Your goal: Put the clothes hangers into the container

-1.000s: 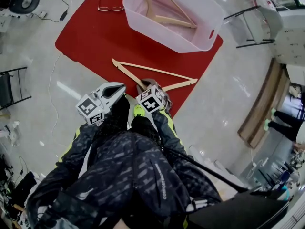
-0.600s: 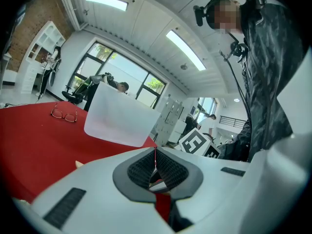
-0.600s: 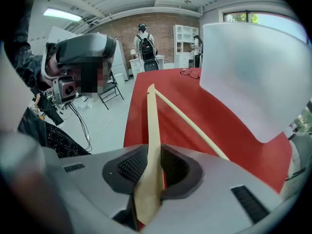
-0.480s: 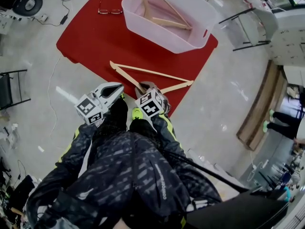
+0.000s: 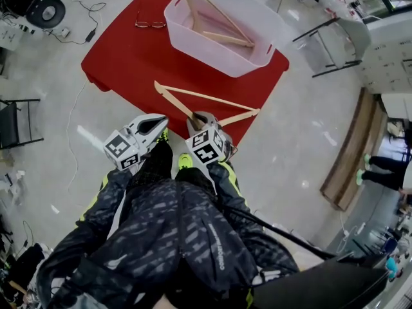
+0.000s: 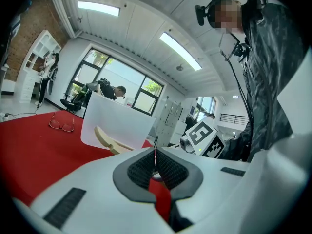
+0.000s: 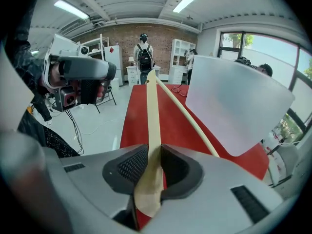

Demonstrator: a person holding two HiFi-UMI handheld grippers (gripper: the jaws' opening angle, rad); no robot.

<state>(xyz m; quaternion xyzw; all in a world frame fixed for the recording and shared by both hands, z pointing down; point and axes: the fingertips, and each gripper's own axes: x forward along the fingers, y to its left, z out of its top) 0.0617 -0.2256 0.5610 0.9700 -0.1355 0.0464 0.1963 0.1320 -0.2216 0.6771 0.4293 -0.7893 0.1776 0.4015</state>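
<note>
Hanger [image 5: 212, 98] in hand, I'm on the carry step: at the left my left gripper [image 5: 156, 121] hangs idle with its jaws together on nothing. Just beside it my right gripper [image 5: 197, 117] has its ribbed pads clamped narrowly on one flat, pale wooden arm of the triangular frame, over the near edge of the red mat [image 5: 129, 56]. Next I must bring it up and right to the translucent white plastic container [image 5: 261, 60], where a second hanger [image 5: 219, 38] leans, and tip it in clear of the rim.

jacket [image 5: 180, 237]: dark, glossy, grey-patterned | cuffs [image 5: 185, 161]: neon-yellow trim | cable [image 5: 283, 234]: black, thin | left tool [image 5: 159, 119], right tool [image 5: 198, 116]: pale-grey shells, black-and-white marker cubes
</note>
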